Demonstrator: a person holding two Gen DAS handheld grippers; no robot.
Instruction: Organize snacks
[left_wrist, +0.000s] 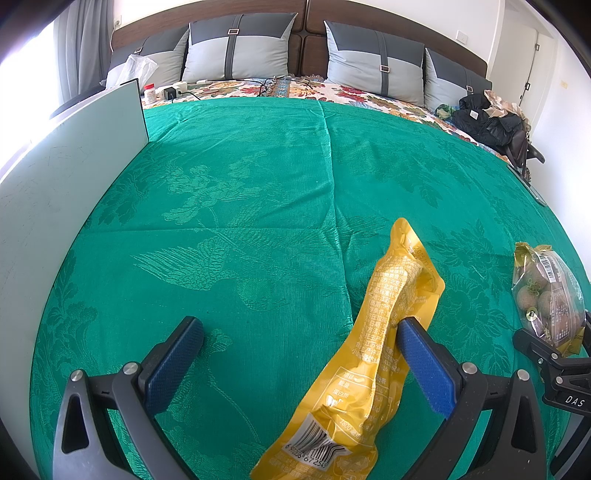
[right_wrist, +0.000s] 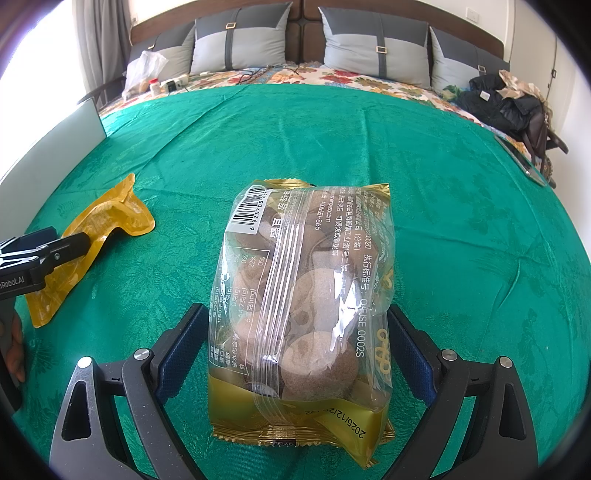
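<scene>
A long yellow snack pouch (left_wrist: 373, 354) lies on the green cloth between the fingers of my left gripper (left_wrist: 299, 341), close against the right finger. The left jaws stand wide open. The pouch also shows at the left of the right wrist view (right_wrist: 96, 225). A clear-and-gold bag of round brown pastries (right_wrist: 303, 295) lies between the wide-open fingers of my right gripper (right_wrist: 295, 336); I cannot tell whether the pads touch its sides. The bag shows at the right edge of the left wrist view (left_wrist: 550, 291).
A green patterned cloth (left_wrist: 240, 192) covers the bed. A white board (left_wrist: 55, 192) stands along the left. Pillows (left_wrist: 236, 48), a power strip, a small bottle (left_wrist: 149, 92) and a plastic bag lie at the headboard. Dark clothes (left_wrist: 487, 122) lie far right.
</scene>
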